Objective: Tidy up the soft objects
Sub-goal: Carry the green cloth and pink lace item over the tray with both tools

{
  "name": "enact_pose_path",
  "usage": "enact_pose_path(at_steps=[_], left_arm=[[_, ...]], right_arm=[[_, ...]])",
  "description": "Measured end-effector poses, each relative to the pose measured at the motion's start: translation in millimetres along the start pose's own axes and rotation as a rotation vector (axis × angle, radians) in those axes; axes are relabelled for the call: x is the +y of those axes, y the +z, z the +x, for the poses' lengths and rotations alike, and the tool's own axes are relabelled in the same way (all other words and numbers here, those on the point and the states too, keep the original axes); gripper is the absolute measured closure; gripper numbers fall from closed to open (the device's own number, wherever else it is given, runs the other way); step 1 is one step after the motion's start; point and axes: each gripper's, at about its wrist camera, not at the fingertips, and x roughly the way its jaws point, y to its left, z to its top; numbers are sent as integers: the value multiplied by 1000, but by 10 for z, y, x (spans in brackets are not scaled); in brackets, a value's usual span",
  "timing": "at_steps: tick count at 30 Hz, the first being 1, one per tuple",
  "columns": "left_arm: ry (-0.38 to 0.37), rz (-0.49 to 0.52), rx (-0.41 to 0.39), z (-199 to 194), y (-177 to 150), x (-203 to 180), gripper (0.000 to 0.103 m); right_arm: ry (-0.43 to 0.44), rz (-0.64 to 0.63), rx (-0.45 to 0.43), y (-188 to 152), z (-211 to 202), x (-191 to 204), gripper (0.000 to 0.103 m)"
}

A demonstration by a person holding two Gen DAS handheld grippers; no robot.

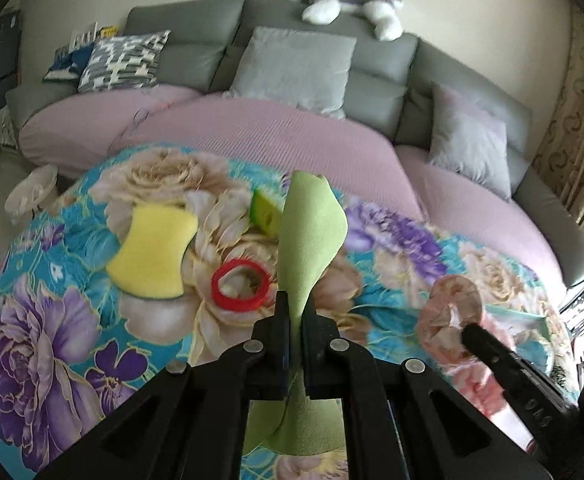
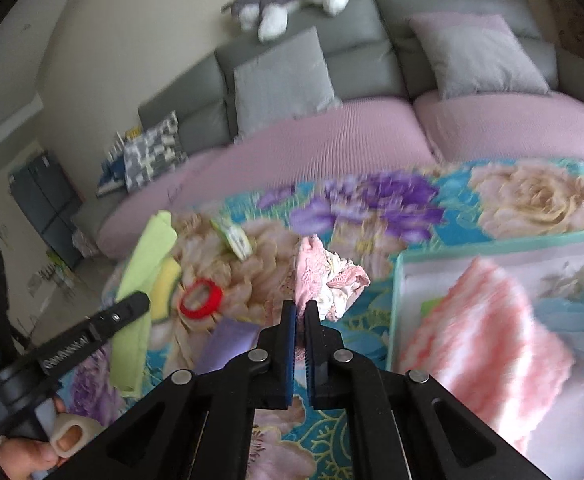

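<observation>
My left gripper (image 1: 295, 300) is shut on a light green cloth (image 1: 311, 232), which hangs clear above the floral tablecloth (image 1: 52, 340). In the right wrist view, the right gripper (image 2: 299, 306) is shut on a pink lace scrunchie (image 2: 323, 276), also held off the cloth. The left wrist view has that scrunchie (image 1: 449, 316) at its right side. On the tablecloth lie a yellow sponge (image 1: 152, 252), a red ring (image 1: 240, 286) and a green-yellow pad (image 1: 266, 212). A pink and white knitted cloth (image 2: 487, 340) lies in the teal-rimmed tray (image 2: 395, 300) to the right.
Behind the table stands a grey sofa (image 1: 375, 92) with pink seat covers, several cushions and a plush husky (image 1: 343, 0) on its backrest. A purple item (image 2: 228, 340) lies near the right gripper. Bare floor and a dark cabinet (image 2: 44, 200) are at the left.
</observation>
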Motion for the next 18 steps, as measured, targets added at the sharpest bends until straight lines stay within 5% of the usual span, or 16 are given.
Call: enact_pose_path(at_steps=[10, 18], left_arm=[[-121, 124, -56, -205, -15, -657, 98], [-246, 236, -24, -236, -164, -1269, 98]], right_arm=[[-94, 46, -153, 109, -703, -358, 99], [-305, 96, -253, 94, -1327, -823, 99]])
